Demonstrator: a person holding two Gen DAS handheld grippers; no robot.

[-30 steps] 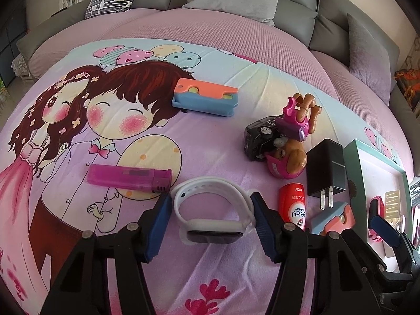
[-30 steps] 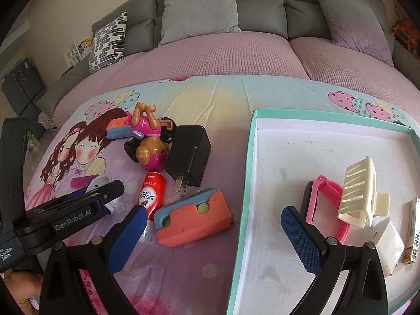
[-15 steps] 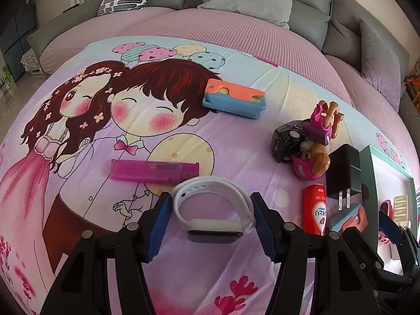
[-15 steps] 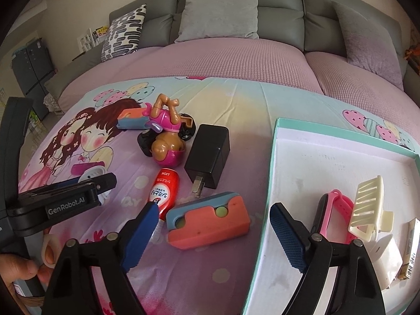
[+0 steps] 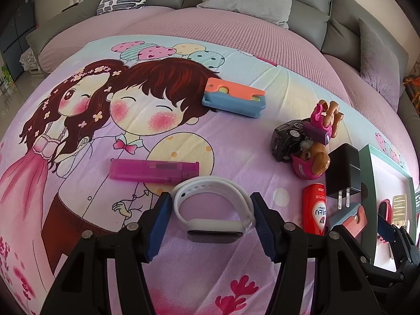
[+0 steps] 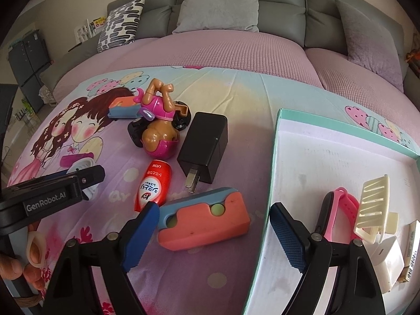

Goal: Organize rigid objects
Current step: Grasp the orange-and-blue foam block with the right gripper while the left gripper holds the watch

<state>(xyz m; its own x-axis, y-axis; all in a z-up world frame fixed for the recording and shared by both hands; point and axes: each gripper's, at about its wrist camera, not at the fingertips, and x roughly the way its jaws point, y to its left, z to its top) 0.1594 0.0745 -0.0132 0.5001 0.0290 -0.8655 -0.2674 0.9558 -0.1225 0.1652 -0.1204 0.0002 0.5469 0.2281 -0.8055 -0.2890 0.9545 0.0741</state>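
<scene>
Jaws on your right gripper [image 6: 214, 233] have narrowed since a second ago and now stand apart around the coral-and-blue foam case [image 6: 203, 219], which a moment back lay only beside the left pad; neither pad is clearly pressing on it, and the right pad hangs over the teal rim of the tray [image 6: 274, 173]. Your left gripper [image 5: 210, 221] has not changed its opening and holds the white smart band [image 5: 214, 210] between its blue pads, the strap loop filling the gap; the room behind it has slid a little in the left wrist view. From the right wrist view, the red Lion bottle [image 6: 153, 185] lies at ten o'clock of the case, nearly touching the left pad, and the black charger [image 6: 206, 147] sits at twelve o'clock with its prongs pointing at the case. The toy dog [image 6: 160, 128] and black toy car [image 6: 136, 131] pile together beyond the bottle at eleven o'clock. Inside the tray, at three o'clock of the case, lie the pink band [image 6: 338, 214], the cream hair claw [image 6: 371, 208] and a white plug [image 6: 388, 260]. In the left wrist view a magenta lighter [image 5: 153, 170] lies at ten o'clock of the white band, just beside the strap, and a second coral-and-blue case [image 5: 233, 97] rests farther off at twelve o'clock.
</scene>
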